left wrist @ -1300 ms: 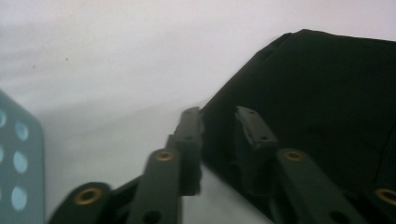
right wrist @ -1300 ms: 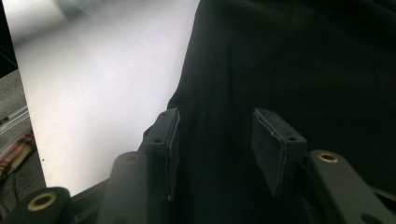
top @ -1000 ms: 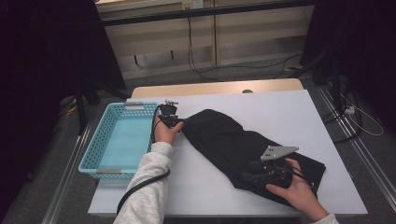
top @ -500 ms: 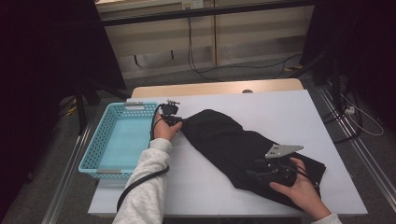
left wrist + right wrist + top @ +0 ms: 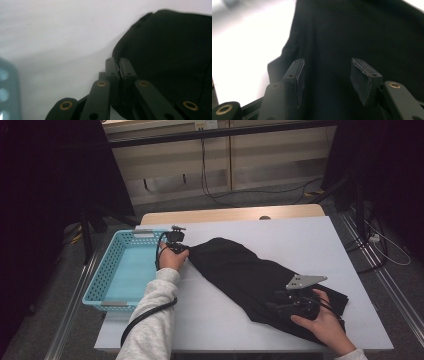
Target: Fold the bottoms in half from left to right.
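A long black cloth (image 5: 240, 270) lies slantwise across the white table (image 5: 300, 235). My left gripper (image 5: 179, 245) is at the cloth's far left end, beside the basket. In the left gripper view its jaws (image 5: 119, 65) have just been closing and now stand together on the edge of the cloth (image 5: 170, 50). My right gripper (image 5: 272, 306), with its grey plate on top, rests over the cloth's near right end. In the right gripper view it (image 5: 327, 75) stands open, the pads (image 5: 364, 80) apart above the cloth (image 5: 352, 30), not pressing it.
A light blue mesh basket (image 5: 107, 270) stands on the table's left side, with nothing in it that I can see. Bare white table lies behind and in front of the cloth. A cable (image 5: 145, 317) trails from the left gripper along the sleeve.
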A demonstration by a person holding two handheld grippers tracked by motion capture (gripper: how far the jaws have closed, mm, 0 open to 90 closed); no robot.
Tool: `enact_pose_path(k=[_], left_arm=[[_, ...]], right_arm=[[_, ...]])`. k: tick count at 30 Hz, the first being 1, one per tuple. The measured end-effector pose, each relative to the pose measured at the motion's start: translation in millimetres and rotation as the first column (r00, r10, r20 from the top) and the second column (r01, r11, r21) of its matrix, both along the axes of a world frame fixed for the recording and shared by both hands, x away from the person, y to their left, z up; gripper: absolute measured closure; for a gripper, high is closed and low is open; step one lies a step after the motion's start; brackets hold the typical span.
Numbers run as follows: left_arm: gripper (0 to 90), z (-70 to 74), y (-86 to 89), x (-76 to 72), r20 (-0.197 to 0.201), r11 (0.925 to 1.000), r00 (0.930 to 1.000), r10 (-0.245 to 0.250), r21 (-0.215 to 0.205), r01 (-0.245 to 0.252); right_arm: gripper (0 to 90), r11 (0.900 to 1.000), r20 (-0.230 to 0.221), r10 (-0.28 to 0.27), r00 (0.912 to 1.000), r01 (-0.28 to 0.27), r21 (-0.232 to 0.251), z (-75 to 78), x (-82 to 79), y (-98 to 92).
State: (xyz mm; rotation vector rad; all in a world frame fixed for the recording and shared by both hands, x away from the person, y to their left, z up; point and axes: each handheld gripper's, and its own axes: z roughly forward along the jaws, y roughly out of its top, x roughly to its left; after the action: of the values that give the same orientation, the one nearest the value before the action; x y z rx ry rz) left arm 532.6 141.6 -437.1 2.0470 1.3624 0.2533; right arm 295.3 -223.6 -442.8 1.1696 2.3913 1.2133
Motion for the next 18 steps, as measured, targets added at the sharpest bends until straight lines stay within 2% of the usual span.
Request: enact_pose_path(k=[2,4,6,9,10,11,13,14,15,16,17,18], left_arm=[[86.9,1.4,1.4,-1.1,-0.001,1.0,1.0,0.004,-0.002,-0.004],[86.6,1.4,0.0,-4.2,0.016,0.9999,0.9999,0.001,0.015,-0.001],[86.1,-0.3,-2.2,-5.4,0.023,0.9997,0.9997,-0.012,0.02,0.012],[82.6,-3.3,-4.2,-6.5,0.026,0.999,0.9991,-0.033,0.032,0.032],[79.5,-3.3,-4.2,-6.5,0.026,0.999,0.9991,-0.033,0.032,0.032],[72.1,-5.2,-4.9,-6.8,0.032,0.9992,0.999,-0.03,0.029,0.029],[56.3,-5.8,-4.8,-7.5,0.045,0.9991,0.9986,-0.029,0.031,0.028],[53.3,-5.4,-4.9,-8.1,0.046,0.9992,0.9984,-0.034,0.021,0.033],[48.6,-4.9,-6.0,-9.1,0.054,0.9989,0.9976,-0.044,0.019,0.043],[42.3,-4.9,-6.0,-9.1,0.054,0.9989,0.9976,-0.044,0.019,0.043],[37.5,-3.9,-7.1,-10.5,0.078,0.998,0.9953,-0.057,0.031,0.055],[34.5,-3.5,-7.7,-11.0,0.095,0.9974,0.9934,-0.065,0.037,0.062]], right_arm=[[45.8,1.0,0.009,-0.021,0.9997,0.021,-0.009,1.7,0.1,-5.7],[45.6,0.999,0.021,-0.047,0.9987,0.047,-0.006,3.9,1.4,-13.2],[45.6,0.996,0.032,-0.093,0.9952,0.093,-0.002,6.7,3.6,-23.9],[45.6,0.986,0.055,-0.167,0.9844,0.168,-0.013,9.6,7.8,-43.2],[45.6,0.986,0.055,-0.167,0.9844,0.168,-0.013,9.6,7.8,-43.2],[46.1,0.976,0.061,-0.215,0.9747,0.217,-0.023,8.9,10.8,-55.3],[46.9,0.964,0.065,-0.257,0.9641,0.26,-0.047,6.2,14.0,-67.5],[47.7,0.958,0.063,-0.278,0.9584,0.282,-0.053,4.7,15.1,-73.4],[48.5,0.953,0.06,-0.293,0.9544,0.296,-0.062,3.6,15.6,-77.4],[48.5,0.953,0.06,-0.293,0.9544,0.296,-0.062,3.6,15.6,-77.4],[50.2,0.94,0.06,-0.328,0.9428,0.332,-0.076,0.5,16.9,-88.2],[50.6,0.937,0.06,-0.334,0.9407,0.338,-0.083,0.1,17.1,-89.7]])
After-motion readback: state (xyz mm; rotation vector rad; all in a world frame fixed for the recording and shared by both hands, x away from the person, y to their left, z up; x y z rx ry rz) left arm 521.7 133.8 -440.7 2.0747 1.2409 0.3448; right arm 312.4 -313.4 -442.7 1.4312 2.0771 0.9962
